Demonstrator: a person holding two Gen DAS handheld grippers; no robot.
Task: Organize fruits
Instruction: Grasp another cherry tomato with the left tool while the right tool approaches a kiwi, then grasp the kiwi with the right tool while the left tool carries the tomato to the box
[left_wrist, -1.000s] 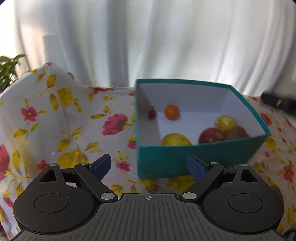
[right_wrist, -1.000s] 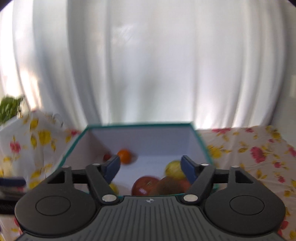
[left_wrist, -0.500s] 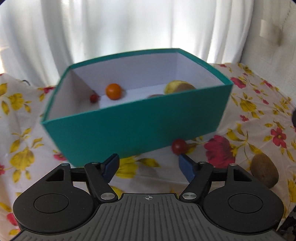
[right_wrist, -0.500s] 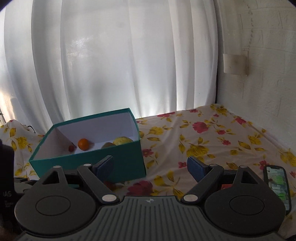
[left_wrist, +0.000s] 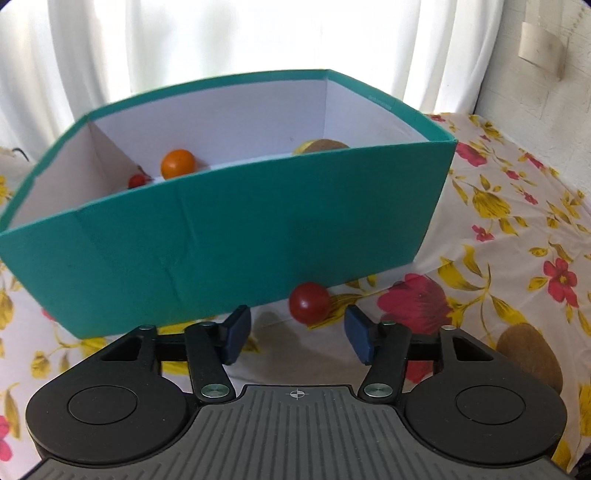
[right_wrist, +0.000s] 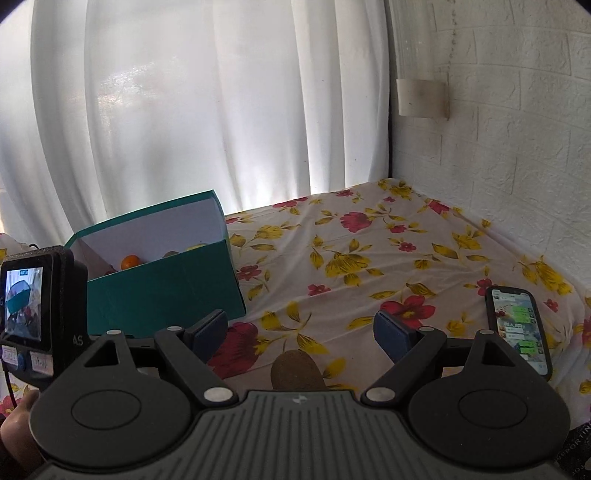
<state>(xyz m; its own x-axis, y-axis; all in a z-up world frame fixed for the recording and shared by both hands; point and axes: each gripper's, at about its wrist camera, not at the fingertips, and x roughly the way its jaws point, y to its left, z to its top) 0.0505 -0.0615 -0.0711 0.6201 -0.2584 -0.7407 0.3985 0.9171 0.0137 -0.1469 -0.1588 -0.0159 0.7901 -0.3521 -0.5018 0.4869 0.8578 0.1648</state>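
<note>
The left gripper (left_wrist: 297, 334) is hovering with its jaws spread wide and empty, a small red fruit (left_wrist: 309, 302) lying just beyond them against the near wall of the teal box (left_wrist: 229, 236). The right gripper (right_wrist: 301, 332) is also gaping wide, a brown kiwi (right_wrist: 297, 371) sitting between its fingers on the floral cloth (right_wrist: 369, 251). Farther in the box, an orange fruit (left_wrist: 177, 163) is resting.

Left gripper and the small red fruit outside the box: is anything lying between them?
No. In the left wrist view, only bare flowered cloth lies between the open left gripper and the red fruit.
</note>
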